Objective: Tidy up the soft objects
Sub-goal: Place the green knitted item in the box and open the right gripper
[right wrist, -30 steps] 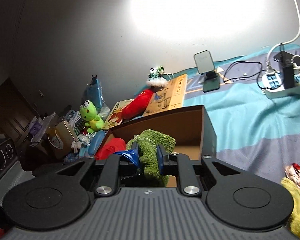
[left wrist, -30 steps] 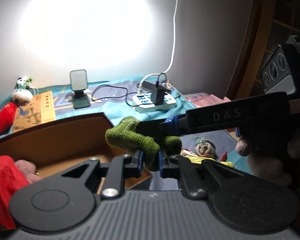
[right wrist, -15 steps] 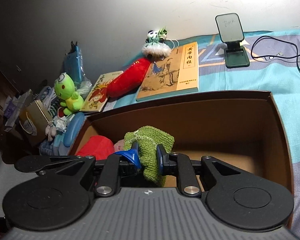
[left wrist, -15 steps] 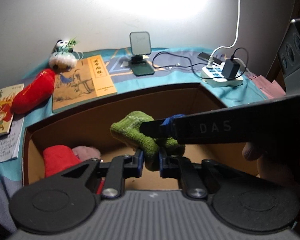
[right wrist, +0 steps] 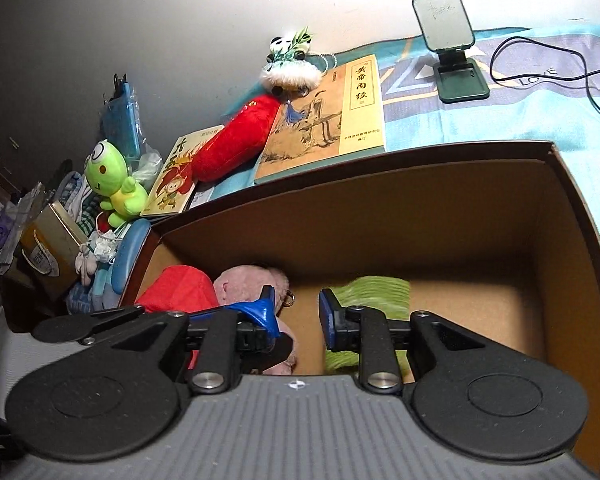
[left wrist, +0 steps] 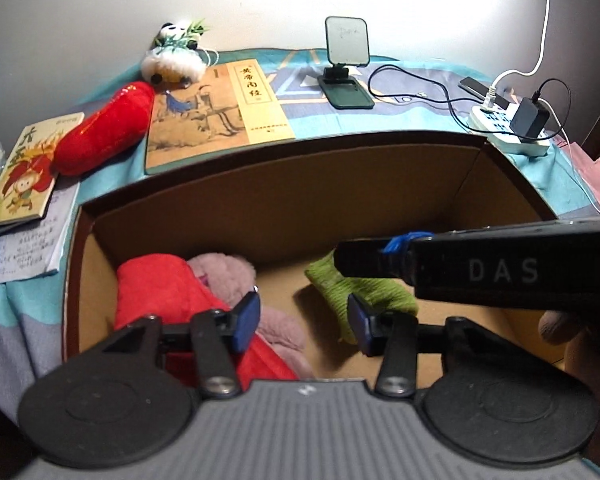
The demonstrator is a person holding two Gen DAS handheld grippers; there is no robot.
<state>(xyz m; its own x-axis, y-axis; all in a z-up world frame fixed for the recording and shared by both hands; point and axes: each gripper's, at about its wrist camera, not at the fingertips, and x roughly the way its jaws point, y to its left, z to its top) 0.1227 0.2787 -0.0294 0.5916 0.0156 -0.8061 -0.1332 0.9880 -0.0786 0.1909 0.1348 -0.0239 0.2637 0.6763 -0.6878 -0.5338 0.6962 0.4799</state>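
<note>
My left gripper (left wrist: 302,322) is spread wide and holds nothing; it hangs over the open cardboard box (left wrist: 280,192) in the lower middle of the frame. My right gripper (right wrist: 296,314) is also spread apart with nothing between its pads. In the left wrist view its long black finger crosses from the right edge, above the green knitted cloth (left wrist: 360,292).

This green cloth lies on the floor of the box, a little right of centre; in the right wrist view it looks blurred (right wrist: 374,288), so I cannot tell if it has fully settled. In the left part of the box lie a red soft toy (left wrist: 168,284) and a pink plush (left wrist: 228,270), touching each other.

Behind the box, in the upper part of the frame, the bed cover (left wrist: 400,120) carries a yellow book (left wrist: 216,114), a red chili plush (left wrist: 104,130) beside it, and a phone stand (left wrist: 346,64). At the upper right lies a white power strip (left wrist: 508,128). A green frog toy (right wrist: 114,182) sits at the left of the right wrist view.
</note>
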